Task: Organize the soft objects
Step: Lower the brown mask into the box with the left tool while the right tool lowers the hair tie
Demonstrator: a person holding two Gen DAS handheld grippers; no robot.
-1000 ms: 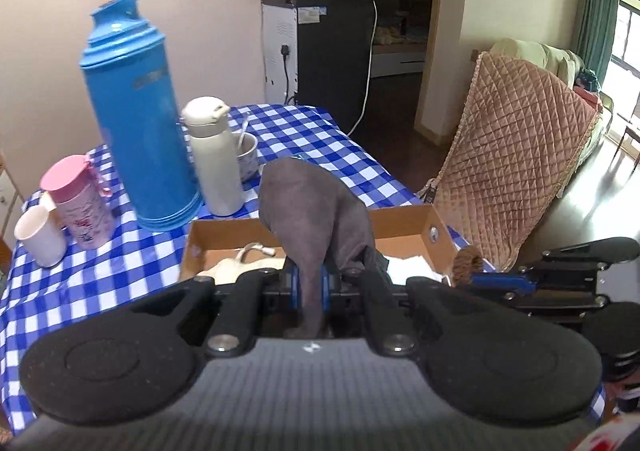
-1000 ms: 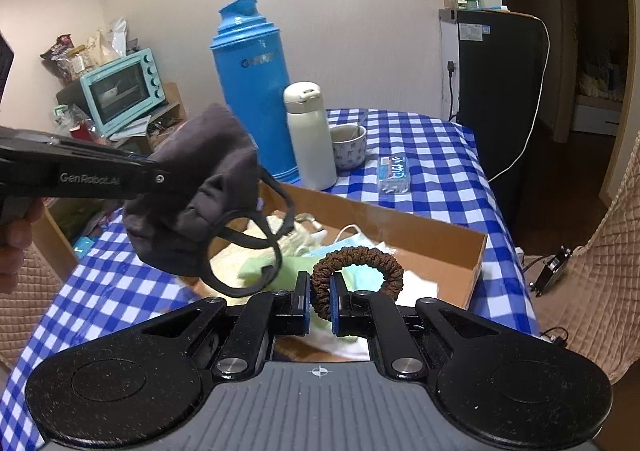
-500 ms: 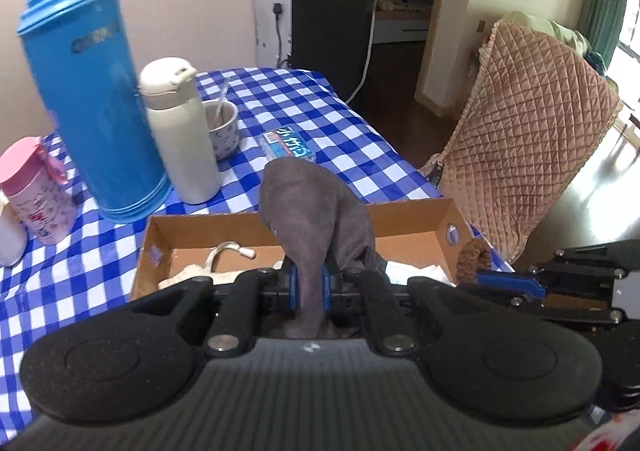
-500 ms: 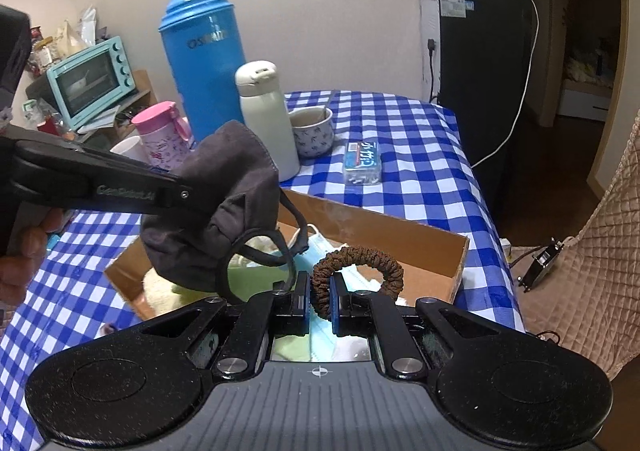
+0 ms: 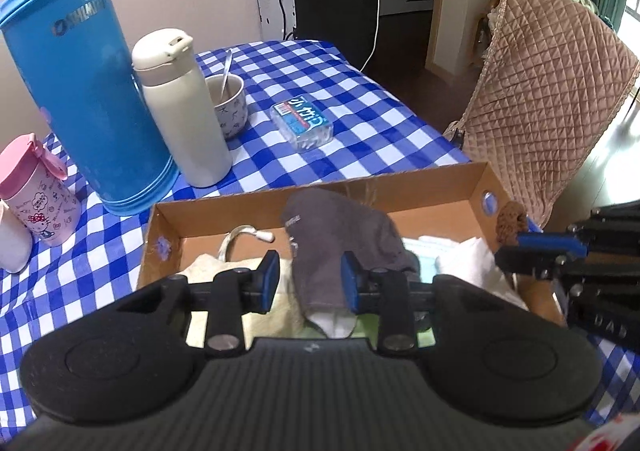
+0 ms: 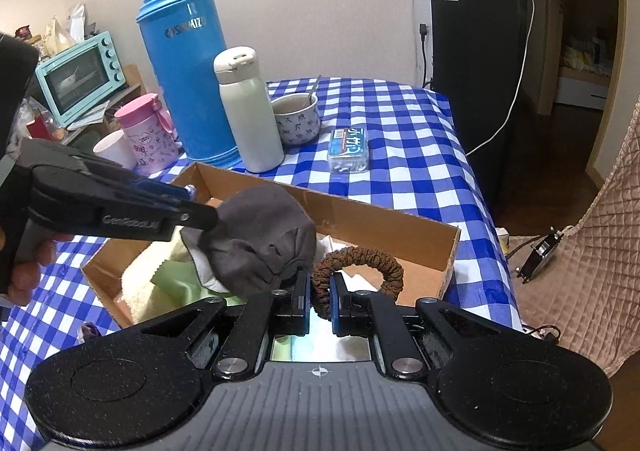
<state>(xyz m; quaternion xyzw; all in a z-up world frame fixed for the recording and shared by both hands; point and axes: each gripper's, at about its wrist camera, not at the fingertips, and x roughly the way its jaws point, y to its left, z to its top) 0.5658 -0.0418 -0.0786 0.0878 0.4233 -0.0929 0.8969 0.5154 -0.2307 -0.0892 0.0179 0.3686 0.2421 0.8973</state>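
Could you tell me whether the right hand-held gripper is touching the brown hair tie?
Touching. The right wrist view shows the right hand-held gripper with both pads pressed against the hair tie, pinching its band, no gap on either side.

Table (image 5: pixel 360 91) in front of me, blue-white checked cloth. Near edge: open cardboard box (image 5: pixel 400 187) sitting flat on it. Behind box on left, big blue thermos (image 5: pixel 76 83), cream flask (image 5: pixel 180 107) just beside it, patterned cup (image 5: pixel 230 107) with spoon. Far left: pink bottle (image 5: pixel 36 195), white cup (image 5: pixel 12 243). Clear plastic packet (image 5: pixel 302 126) further right, lying flat.
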